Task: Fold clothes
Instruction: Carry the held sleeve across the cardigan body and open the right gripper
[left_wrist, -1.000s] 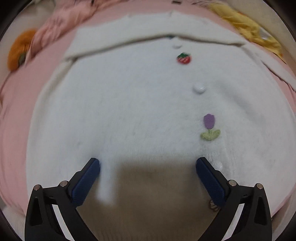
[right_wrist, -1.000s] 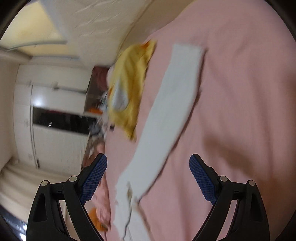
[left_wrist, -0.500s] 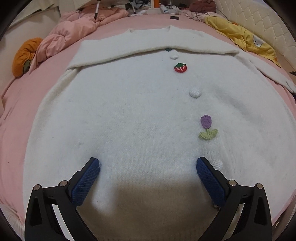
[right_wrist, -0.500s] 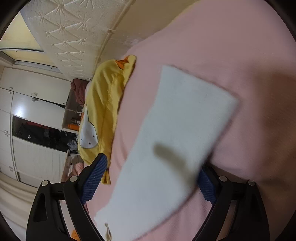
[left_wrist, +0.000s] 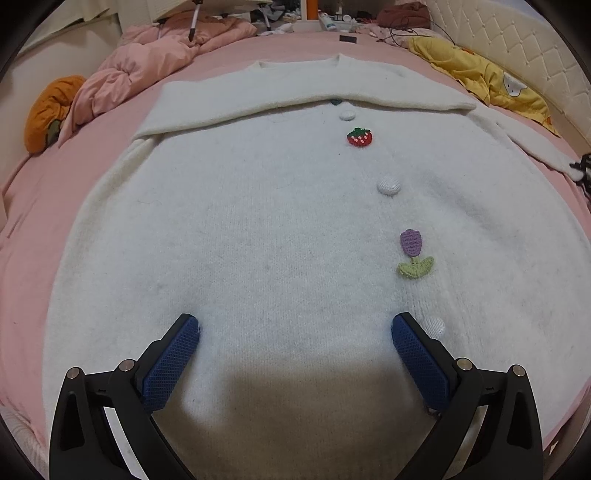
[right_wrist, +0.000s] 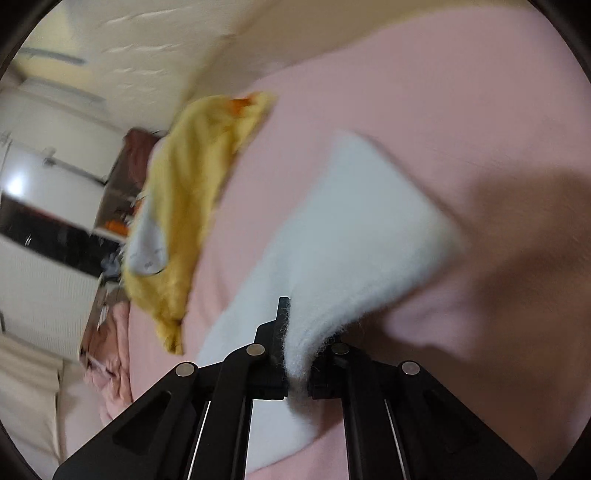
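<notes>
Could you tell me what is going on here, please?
A person with a gripper in each hand is folding a white cardigan laid flat on a pink bed. One sleeve is already folded across the chest. The right gripper is shut on the other sleeve, out to the side. The left gripper is open over the hem, holding nothing.

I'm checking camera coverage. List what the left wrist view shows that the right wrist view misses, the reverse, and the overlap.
Left only: the cardigan body spread flat, its strawberry and tulip patches, one sleeve folded across the top, and the open left tongs.

Right only: the right tongs shut on the other sleeve, and a wardrobe.

Both: the pink bed sheet and yellow garment.
</notes>
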